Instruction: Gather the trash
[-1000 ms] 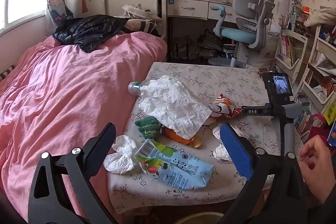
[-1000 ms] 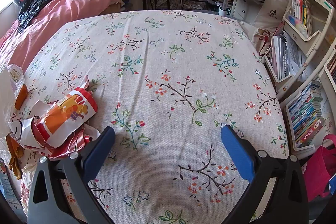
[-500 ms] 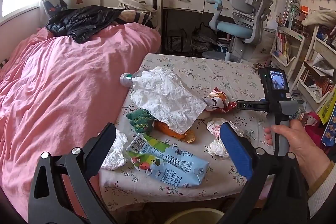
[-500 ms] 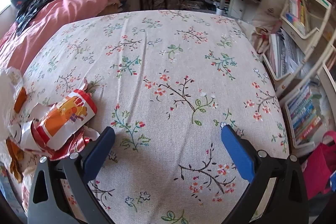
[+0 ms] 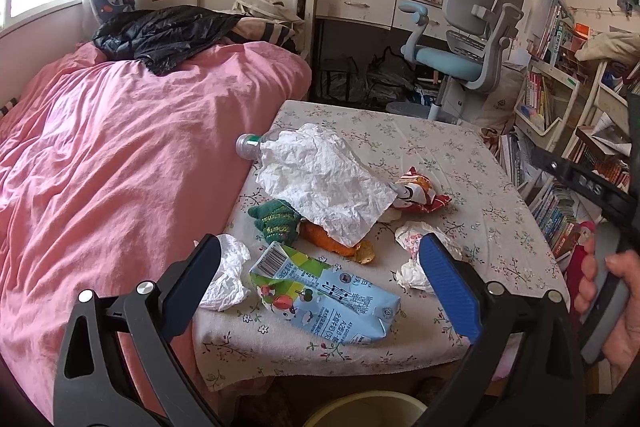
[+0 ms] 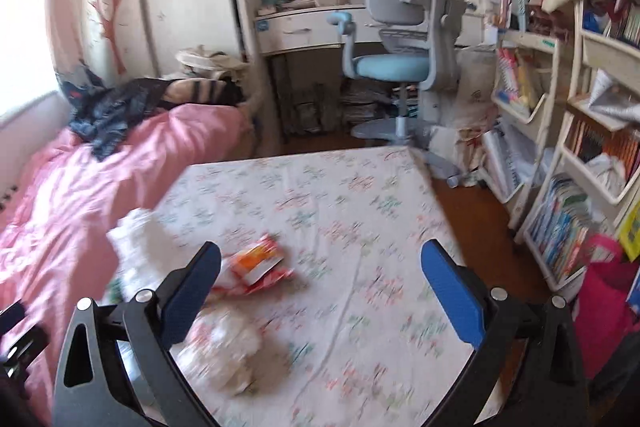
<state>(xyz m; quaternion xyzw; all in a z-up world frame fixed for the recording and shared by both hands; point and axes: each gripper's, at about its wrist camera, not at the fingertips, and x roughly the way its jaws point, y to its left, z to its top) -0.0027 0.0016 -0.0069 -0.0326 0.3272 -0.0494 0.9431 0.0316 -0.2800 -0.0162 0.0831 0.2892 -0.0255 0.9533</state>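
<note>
Hovering above the milk carton [image 5: 324,297], left claw [image 5: 320,269] wide and empty, right claw [image 6: 320,275] likewise

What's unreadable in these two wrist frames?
- Plastic bottle, left wrist view: body hidden under the white paper.
- Bin, left wrist view: cut off by the bottom edge.
- Red snack wrapper, right wrist view: motion blur hides its print.
- Milk carton: small print too fine.

Right wrist view was motion-blurred; the crumpled wad [image 6: 224,351] was probably tissue. Bottle [image 5: 256,145] mostly hidden under white paper [image 5: 320,183]. Bin rim [image 5: 364,409] cut off at btm edge.
</note>
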